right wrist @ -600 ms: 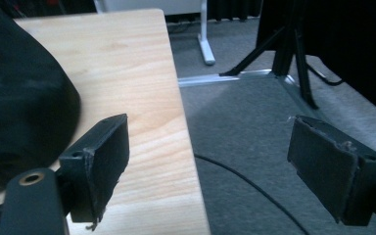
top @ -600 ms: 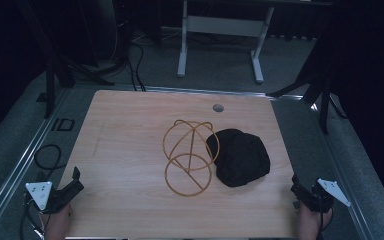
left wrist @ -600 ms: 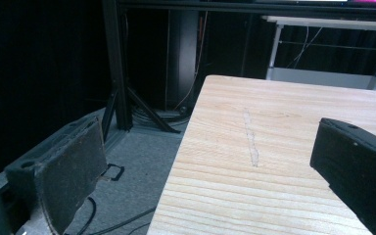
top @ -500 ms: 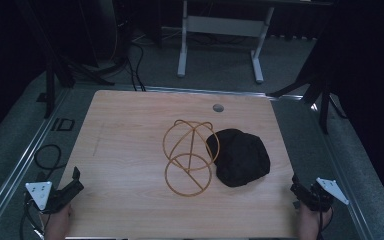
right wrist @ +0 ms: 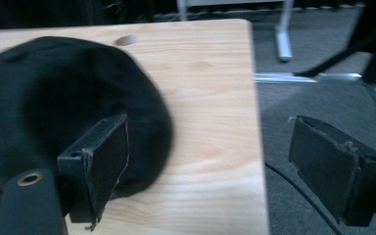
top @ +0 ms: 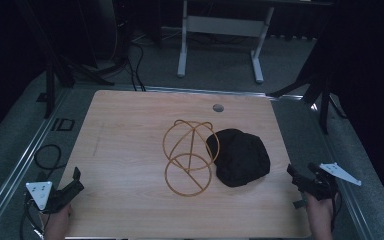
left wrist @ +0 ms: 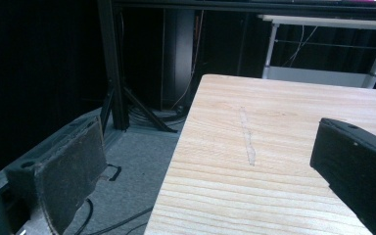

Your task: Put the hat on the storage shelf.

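A gold wire frame (top: 187, 157) of rings and bent rods stands at the middle of the wooden table (top: 130, 130). A black cloth lump (top: 241, 157) lies against its right side. My left gripper (top: 76, 181) hovers open at the table's near left corner, its jaws straddling the table's left edge (left wrist: 176, 161). My right gripper (top: 300, 171) is open at the near right edge. Its left pad (right wrist: 108, 156) sits in front of the black cloth (right wrist: 54, 103) and its right pad (right wrist: 330, 164) hangs past the table edge over the floor. Nothing is between either pair of jaws.
A small round hole (top: 218, 107) sits near the table's far edge. A white desk frame (top: 220, 30) stands on the grey floor beyond. Dark stands rise at the left (top: 50, 75) and right (top: 322, 85). A cable loop (top: 47, 155) lies left of the table.
My right gripper has shifted slightly forward towards the black cloth. The left gripper, the wire frame and the cloth have stayed where they were.
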Available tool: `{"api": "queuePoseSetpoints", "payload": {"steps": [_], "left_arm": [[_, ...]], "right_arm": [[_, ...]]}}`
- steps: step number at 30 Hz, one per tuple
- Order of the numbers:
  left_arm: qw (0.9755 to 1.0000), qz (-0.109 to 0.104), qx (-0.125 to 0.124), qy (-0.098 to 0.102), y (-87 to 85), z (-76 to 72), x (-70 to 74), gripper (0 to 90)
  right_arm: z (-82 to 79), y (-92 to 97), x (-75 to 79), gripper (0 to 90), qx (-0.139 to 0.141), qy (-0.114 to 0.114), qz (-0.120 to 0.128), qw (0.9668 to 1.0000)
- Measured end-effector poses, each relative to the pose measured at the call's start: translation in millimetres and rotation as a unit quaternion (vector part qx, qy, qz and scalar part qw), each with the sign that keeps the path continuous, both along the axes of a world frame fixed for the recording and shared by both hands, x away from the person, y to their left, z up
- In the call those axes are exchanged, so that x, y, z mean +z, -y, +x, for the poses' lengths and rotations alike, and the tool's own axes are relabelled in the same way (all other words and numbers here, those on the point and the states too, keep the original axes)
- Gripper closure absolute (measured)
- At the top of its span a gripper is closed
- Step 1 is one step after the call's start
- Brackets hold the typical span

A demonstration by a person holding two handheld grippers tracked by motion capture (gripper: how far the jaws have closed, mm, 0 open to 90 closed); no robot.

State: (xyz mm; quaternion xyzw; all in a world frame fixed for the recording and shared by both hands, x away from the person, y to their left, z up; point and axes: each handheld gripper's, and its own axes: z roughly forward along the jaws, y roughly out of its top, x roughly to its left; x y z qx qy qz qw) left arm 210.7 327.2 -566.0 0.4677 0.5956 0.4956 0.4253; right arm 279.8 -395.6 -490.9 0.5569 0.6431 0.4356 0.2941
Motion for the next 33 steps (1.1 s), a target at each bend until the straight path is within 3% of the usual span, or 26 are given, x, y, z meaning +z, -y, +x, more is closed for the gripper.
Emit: {"api": "queuePoseSetpoints", "payload": {"steps": [2, 4, 6, 7, 9, 12, 18, 19, 21, 22, 23, 25, 26, 27, 28, 32, 33], "left_arm": [[1.0, 0.001, 0.0, 0.0, 0.2, -0.1, 0.0, 0.5], [1.0, 0.002, -0.001, 0.0, 0.3, -0.1, 0.0, 0.5], [1.0, 0.005, -0.002, 0.0, 0.8, -0.2, -0.1, 0.5], [1.0, 0.005, -0.002, 0.0, 0.8, -0.2, -0.1, 0.5], [1.0, 0.004, -0.003, 0.0, 0.5, -0.1, 0.0, 0.5], [1.0, 0.003, -0.004, 0.0, 0.4, -0.3, 0.0, 0.5], [1.0, 0.002, -0.006, -0.003, 0.1, 0.6, 0.2, 0.5], [1.0, 0.001, -0.007, -0.003, 0.0, 0.8, 0.2, 0.5], [1.0, 0.002, -0.007, -0.002, 0.1, 0.4, 0.1, 0.5], [1.0, 0.002, -0.007, -0.002, 0.1, 0.4, 0.1, 0.5], [1.0, 0.002, -0.008, -0.002, 0.0, 0.4, 0.1, 0.5], [1.0, 0.001, -0.008, -0.002, -0.2, 0.4, 0.1, 0.5], [1.0, 0.001, -0.008, -0.002, -0.2, 0.4, 0.1, 0.5], [1.0, 0.001, -0.01, -0.001, -0.4, 0.3, 0.1, 0.5], [0.9999, 0.0, -0.01, -0.001, -0.5, 0.3, 0.0, 0.5], [0.9999, 0.001, -0.011, -0.001, -0.4, 0.3, 0.1, 0.5], [0.9999, 0.001, -0.011, -0.001, -0.3, 0.2, 0.1, 0.5]], "right_arm": [[4.7, -6.8, 8.6, 14.8, 0.033, -0.008, -0.009, 0.9994], [7.0, -10.3, 12.3, 14.5, 0.049, -0.009, -0.012, 0.9987], [12.7, -21.4, 22.2, 13.6, 0.084, -0.011, -0.022, 0.9962], [12.7, -21.4, 22.2, 13.6, 0.084, -0.011, -0.022, 0.9962], [17.6, -31.9, 31.3, 13.3, 0.114, -0.013, -0.031, 0.9929], [21.3, -41.8, 39.3, 13.2, 0.135, -0.009, -0.045, 0.9898], [27.5, -52.5, 47.1, 13.3, 0.171, -0.019, -0.043, 0.9841], [33.6, -61.4, 47.5, 13.2, 0.192, -0.042, -0.055, 0.9789], [37.0, -67.3, 46.3, 12.5, 0.211, -0.055, -0.062, 0.9739], [37.0, -67.3, 46.3, 12.5, 0.211, -0.055, -0.062, 0.9739], [40.5, -77.6, 42.8, 12.6, 0.226, -0.071, -0.085, 0.9678], [42.7, -84.1, 39.8, 12.8, 0.236, -0.079, -0.093, 0.9639], [42.7, -84.1, 39.8, 12.8, 0.236, -0.079, -0.093, 0.9639], [46.2, -90.1, 36.1, 13.8, 0.242, -0.089, -0.107, 0.9603], [48.2, -92.3, 34.4, 14.1, 0.244, -0.093, -0.112, 0.9588], [54.6, -97.5, 29.1, 15.2, 0.248, -0.105, -0.11, 0.9568], [58.6, -100.7, 24.8, 16.5, 0.252, -0.112, -0.116, 0.9543]]}}
